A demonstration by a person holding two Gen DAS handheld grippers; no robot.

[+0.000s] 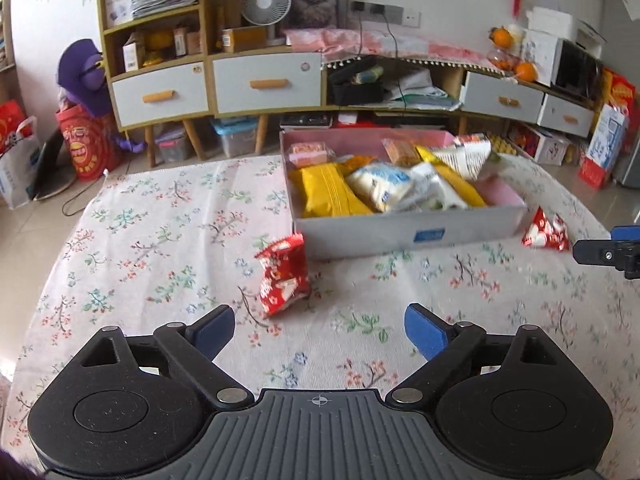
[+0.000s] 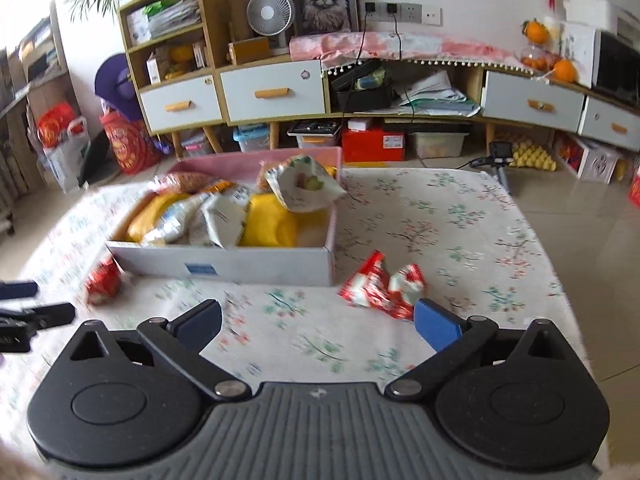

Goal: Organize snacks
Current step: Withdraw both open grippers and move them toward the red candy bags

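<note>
- I count two red snack packets out on the floral tablecloth (image 1: 160, 240), and one shallow box (image 1: 400, 232) already crowded with snacks.
- The first red packet (image 1: 285, 278) stands just ahead of my left gripper (image 1: 319, 330), a little toward its left finger, near the box's front left corner.
- The second red packet (image 2: 382, 290) lies crumpled just ahead of my right gripper (image 2: 318, 322), its near edge beside the right blue pad (image 2: 438, 328); whether they touch I cannot tell. It sits just off the box's front right corner.
- Inside the box I make out two yellow packs (image 1: 330, 192), at least two white packs (image 1: 380, 184), two small orange-pink packs (image 1: 310, 152) at the far side, and one white-and-green bag (image 2: 302, 184) resting on top near the far right corner. The pile overlaps, so the counts are rough.
- My left gripper hovers low over the cloth, level, pointed at the box, fingers spread wide with nothing between them.
- My right gripper is likewise low and level, fingers wide apart, holding nothing.
- My left gripper is out to the left of my right one, beside the first red packet.
</note>
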